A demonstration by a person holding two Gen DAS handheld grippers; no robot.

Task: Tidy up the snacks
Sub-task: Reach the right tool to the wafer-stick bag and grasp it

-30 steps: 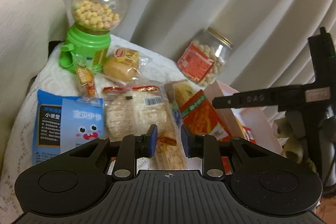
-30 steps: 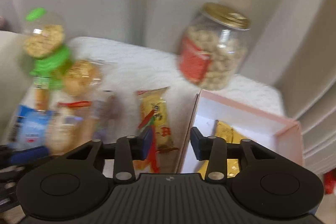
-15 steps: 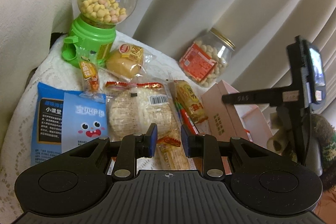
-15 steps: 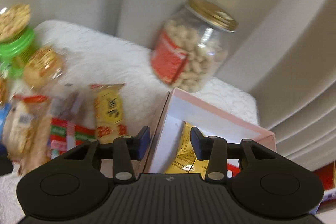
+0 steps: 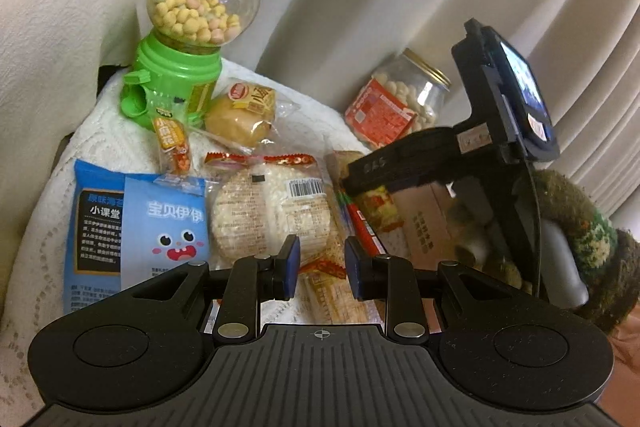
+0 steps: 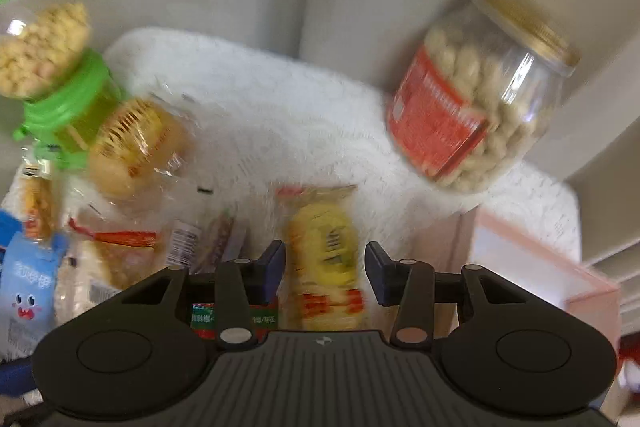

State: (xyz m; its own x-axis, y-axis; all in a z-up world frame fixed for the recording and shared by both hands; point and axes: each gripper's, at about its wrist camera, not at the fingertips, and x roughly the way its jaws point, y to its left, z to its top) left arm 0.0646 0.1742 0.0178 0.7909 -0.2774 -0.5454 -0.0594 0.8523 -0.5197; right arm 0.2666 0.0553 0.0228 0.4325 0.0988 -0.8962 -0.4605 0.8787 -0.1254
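Snacks lie on a white cloth: a yellow packet [image 6: 322, 251], a rice cracker pack [image 5: 268, 211], blue packets [image 5: 164, 223] and a wrapped bun [image 5: 240, 115]. An open pink box [image 6: 528, 267] stands to the right of the yellow packet. My right gripper [image 6: 325, 267] hovers over that packet, pointing steeply down. Its jaws are opening and the packet shows in the gap, but the pads do not press on it. In the left wrist view the right gripper [image 5: 360, 173] reaches in from the right. My left gripper [image 5: 322, 265] holds still above the crackers, slightly open and holding nothing.
A green candy dispenser [image 5: 188, 39] stands at the back left and a gold-lidded jar of nuts [image 6: 472, 107] at the back right, against pale curtains. A red-green packet [image 6: 208, 319] lies under my right gripper's left finger. A knitted sleeve [image 5: 580, 227] shows behind the right gripper.
My right gripper has swung left from over the pink box and sunk toward the yellow packet. Its jaws stand a little wider. The left gripper has hardly moved.
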